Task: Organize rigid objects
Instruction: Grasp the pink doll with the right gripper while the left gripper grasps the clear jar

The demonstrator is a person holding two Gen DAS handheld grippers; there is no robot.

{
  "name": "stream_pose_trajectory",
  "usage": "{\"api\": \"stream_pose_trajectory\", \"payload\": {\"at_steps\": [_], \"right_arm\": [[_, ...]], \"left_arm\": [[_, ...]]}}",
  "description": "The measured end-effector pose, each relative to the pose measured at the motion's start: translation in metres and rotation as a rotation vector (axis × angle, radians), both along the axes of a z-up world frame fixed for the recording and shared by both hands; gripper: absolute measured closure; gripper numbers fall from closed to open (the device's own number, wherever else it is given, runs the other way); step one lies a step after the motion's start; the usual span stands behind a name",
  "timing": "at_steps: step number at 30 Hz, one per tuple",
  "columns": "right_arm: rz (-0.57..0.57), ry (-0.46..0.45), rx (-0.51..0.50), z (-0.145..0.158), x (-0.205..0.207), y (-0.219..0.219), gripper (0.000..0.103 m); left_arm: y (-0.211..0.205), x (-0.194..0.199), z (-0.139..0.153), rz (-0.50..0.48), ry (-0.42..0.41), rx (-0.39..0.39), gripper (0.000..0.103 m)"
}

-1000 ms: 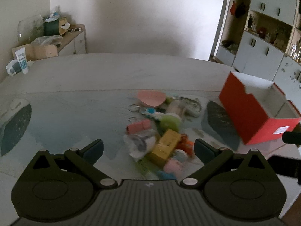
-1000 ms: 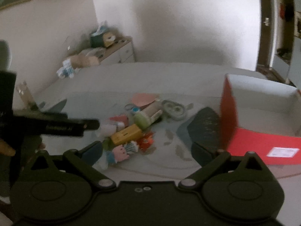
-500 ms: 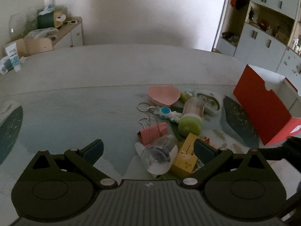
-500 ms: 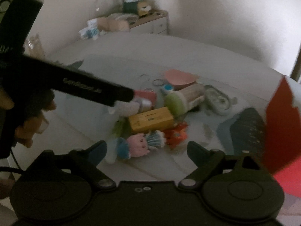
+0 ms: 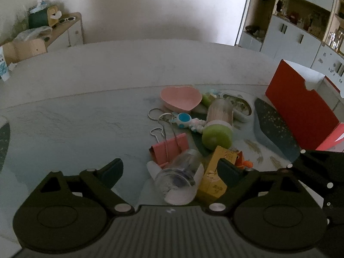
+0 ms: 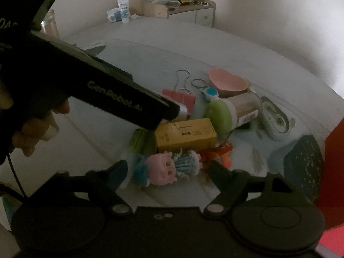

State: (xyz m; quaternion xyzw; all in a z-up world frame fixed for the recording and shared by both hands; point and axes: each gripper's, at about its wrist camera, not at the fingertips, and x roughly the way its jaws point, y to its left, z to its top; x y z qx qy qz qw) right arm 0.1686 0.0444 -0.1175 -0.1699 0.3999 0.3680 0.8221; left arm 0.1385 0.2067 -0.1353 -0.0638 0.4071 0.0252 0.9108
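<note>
The left gripper [image 5: 169,169] stands wide, its jaws having just been closing, with a clear glass jar with a white lid [image 5: 179,177] lying on its side between the fingers; the pads do not press on it. Just beside the jar lie a yellow rectangular carton [image 5: 211,179] and a pink binder clip with wire handles [image 5: 169,148].

The right gripper [image 6: 168,171] is likewise wide, its jaws having just been closing, with a small pink-faced doll in a pale blue dress [image 6: 165,168] between the fingers and no visible pad contact. An orange toy figure [image 6: 222,153] lies next to the doll.

Farther out in the pile on the table [image 5: 86,107] lie a clear cylindrical container with a green cap [image 5: 218,129], a blue-and-white keychain with metal rings [image 5: 183,120] and a pink heart-shaped dish [image 5: 180,97]. A red open cardboard box [image 5: 301,109] stands at the right of the pile, apart from it.

In the right wrist view, a hand [image 6: 36,129] holds the left gripper's black body above the pile.
</note>
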Motion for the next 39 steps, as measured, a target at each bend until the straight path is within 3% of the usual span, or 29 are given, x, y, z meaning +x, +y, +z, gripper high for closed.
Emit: {"api": "stream_pose_trajectory", "payload": {"at_steps": [11, 21, 25, 29, 39], "right_arm": [[0.013, 0.006, 0.01, -0.006, 0.007, 0.009, 0.02], [0.008, 0.044, 0.031, -0.01, 0.014, 0.009, 0.019], [0.0, 0.05, 0.041, -0.01, 0.016, 0.005, 0.03], [-0.001, 0.044, 0.042, -0.01, 0.017, 0.005, 0.03], [-0.069, 0.067, 0.058, -0.001, 0.01, -0.008, 0.031]], "left_arm": [[0.005, 0.012, -0.011, -0.042, 0.049, -0.059, 0.036], [0.01, 0.018, -0.014, -0.058, 0.06, -0.113, 0.04], [0.013, 0.018, -0.013, -0.065, 0.054, -0.131, 0.054], [0.017, 0.019, -0.013, -0.067, 0.056, -0.157, 0.062], [0.013, 0.018, -0.012, -0.081, 0.062, -0.136, 0.063]]}}
